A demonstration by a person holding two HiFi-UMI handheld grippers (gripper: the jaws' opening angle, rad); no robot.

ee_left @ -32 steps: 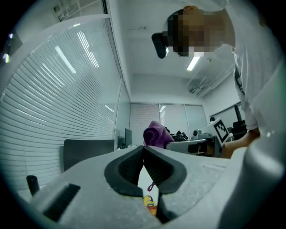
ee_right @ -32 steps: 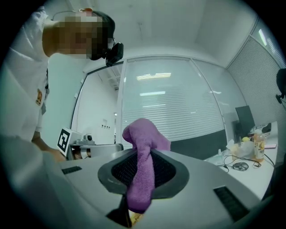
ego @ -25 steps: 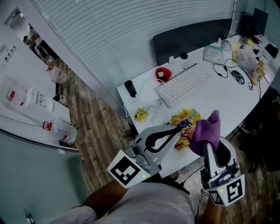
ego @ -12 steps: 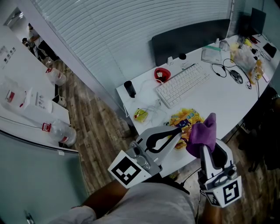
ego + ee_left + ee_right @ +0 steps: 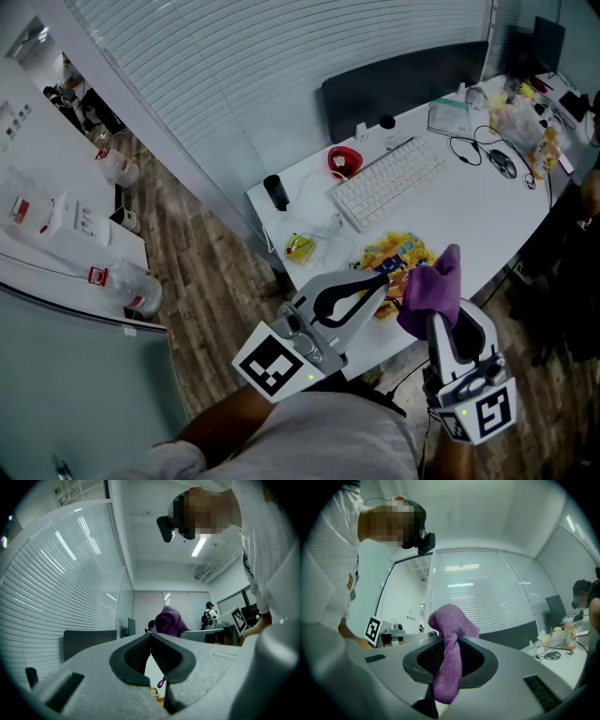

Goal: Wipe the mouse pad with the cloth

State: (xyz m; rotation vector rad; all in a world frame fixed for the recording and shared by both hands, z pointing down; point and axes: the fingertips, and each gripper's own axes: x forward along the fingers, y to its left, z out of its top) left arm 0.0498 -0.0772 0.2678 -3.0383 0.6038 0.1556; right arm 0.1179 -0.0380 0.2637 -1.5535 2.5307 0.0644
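Observation:
My right gripper (image 5: 441, 314) is shut on a purple cloth (image 5: 433, 286), which bunches above the jaws and hangs below them (image 5: 450, 634). The left gripper (image 5: 382, 277) is just to its left, shut with nothing between its pads (image 5: 151, 639). Both hang level over the near edge of the white desk (image 5: 469, 216). A dark flat panel (image 5: 403, 80) stands at the desk's far side; I cannot tell whether it is the mouse pad. A black mouse (image 5: 503, 164) with its cable lies at the right.
On the desk lie a white keyboard (image 5: 389, 180), a red bowl (image 5: 344, 161), yellow snack packets (image 5: 398, 255) under the grippers, a small black cylinder (image 5: 275, 191) and clutter at the far right (image 5: 525, 117). Wooden floor lies to the left of the desk.
The right gripper with the cloth has edged slightly left, toward the left gripper. The left gripper has kept still.

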